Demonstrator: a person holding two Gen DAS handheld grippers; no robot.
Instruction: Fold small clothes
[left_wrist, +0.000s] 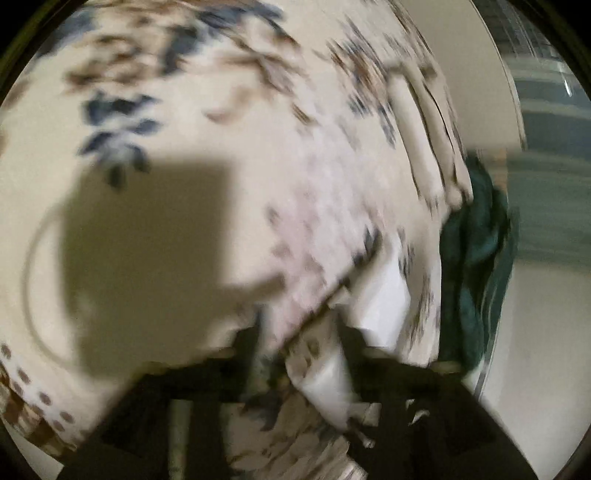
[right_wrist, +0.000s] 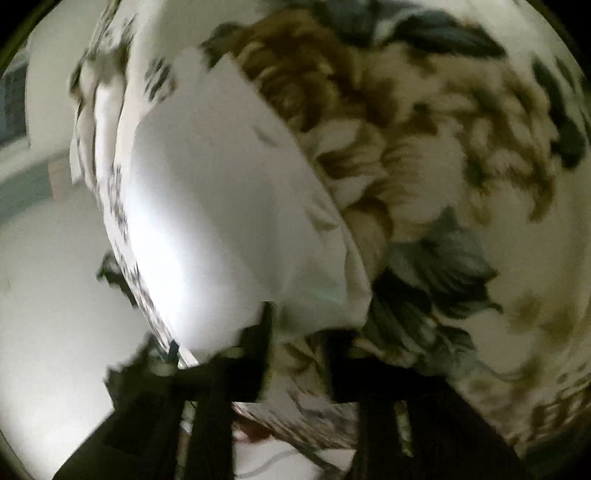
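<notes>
A cream garment with blue and brown flower print fills the left wrist view, blurred by motion. My left gripper is shut on a folded edge of it, cloth bunched between the black fingers. In the right wrist view the same floral garment spreads across the right side, with its plain white inner side turned up. My right gripper is shut on its edge, cloth pinched between the fingers. The cloth hides both sets of fingertips.
A dark green cloth lies at the right in the left wrist view, beside a white surface. A white surface shows at the left in the right wrist view. A dark gripper shadow falls on the fabric.
</notes>
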